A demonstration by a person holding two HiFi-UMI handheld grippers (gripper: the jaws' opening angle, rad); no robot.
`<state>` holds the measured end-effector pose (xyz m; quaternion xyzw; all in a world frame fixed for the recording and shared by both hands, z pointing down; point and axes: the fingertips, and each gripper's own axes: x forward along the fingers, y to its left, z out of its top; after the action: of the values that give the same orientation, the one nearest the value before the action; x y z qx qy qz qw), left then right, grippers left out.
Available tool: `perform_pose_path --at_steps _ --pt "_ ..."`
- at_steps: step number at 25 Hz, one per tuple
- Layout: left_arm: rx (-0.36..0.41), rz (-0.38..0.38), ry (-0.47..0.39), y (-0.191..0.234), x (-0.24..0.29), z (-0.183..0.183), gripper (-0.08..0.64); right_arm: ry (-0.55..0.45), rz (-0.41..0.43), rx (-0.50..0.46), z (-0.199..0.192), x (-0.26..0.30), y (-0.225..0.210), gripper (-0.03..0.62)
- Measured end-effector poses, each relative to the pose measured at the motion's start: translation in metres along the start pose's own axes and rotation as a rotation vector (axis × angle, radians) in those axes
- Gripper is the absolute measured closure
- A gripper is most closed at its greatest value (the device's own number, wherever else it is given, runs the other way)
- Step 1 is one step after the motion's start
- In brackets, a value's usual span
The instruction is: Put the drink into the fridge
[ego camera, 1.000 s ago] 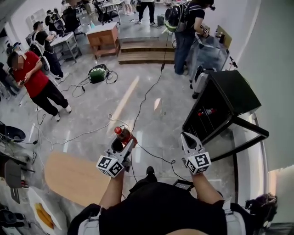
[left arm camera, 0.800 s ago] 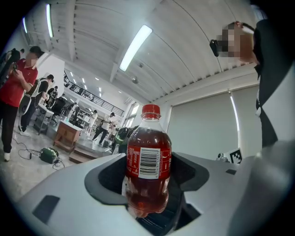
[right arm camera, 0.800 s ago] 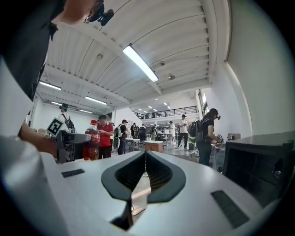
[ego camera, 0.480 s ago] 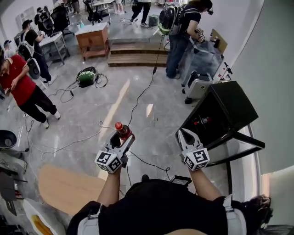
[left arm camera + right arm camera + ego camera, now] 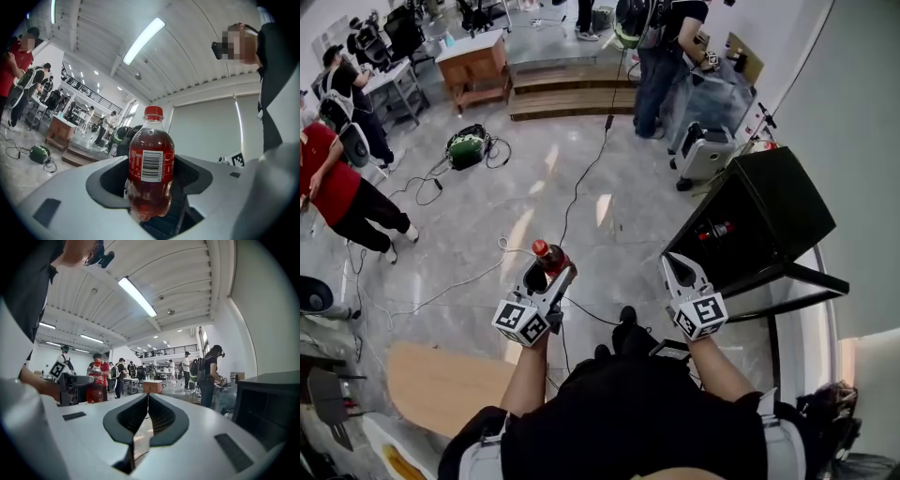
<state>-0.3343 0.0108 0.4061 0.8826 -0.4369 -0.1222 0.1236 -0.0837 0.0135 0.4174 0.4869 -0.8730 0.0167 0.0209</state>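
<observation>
Our left gripper (image 5: 551,273) clamps the drink (image 5: 151,161) around its lower body, with the bottle upright and its red cap on top. Our right gripper (image 5: 673,265) is pressed together on nothing. The black fridge (image 5: 759,211) stands ahead to our right, apart from both grippers. We judge the pickup done; carrying the drink over and shelving it remain.

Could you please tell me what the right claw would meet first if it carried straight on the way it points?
Nothing close, it seems: the right claw, shut and empty, points across open grey floor; the black fridge sits right of that line. Depth is uncertain.
</observation>
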Motion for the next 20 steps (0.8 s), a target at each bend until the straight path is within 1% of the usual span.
perform_pose_path --at_steps 8,13,16,20 --pt "0.014 0.000 -0.001 0.017 0.068 0.010 0.249 -0.044 0.013 0.021 0.008 0.053 -0.056 0.569" --pt "-0.003 0.024 -0.012 0.027 0.128 0.017 0.250 -0.082 -0.002 -0.002 0.020 0.080 -0.109 0.569" --pt "0.030 0.033 -0.014 0.028 0.160 0.023 0.249 -0.086 -0.013 -0.025 0.023 0.096 -0.140 0.569" --pt "0.077 0.080 -0.025 0.035 0.188 0.029 0.250 -0.093 0.007 -0.006 0.020 0.120 -0.169 0.569"
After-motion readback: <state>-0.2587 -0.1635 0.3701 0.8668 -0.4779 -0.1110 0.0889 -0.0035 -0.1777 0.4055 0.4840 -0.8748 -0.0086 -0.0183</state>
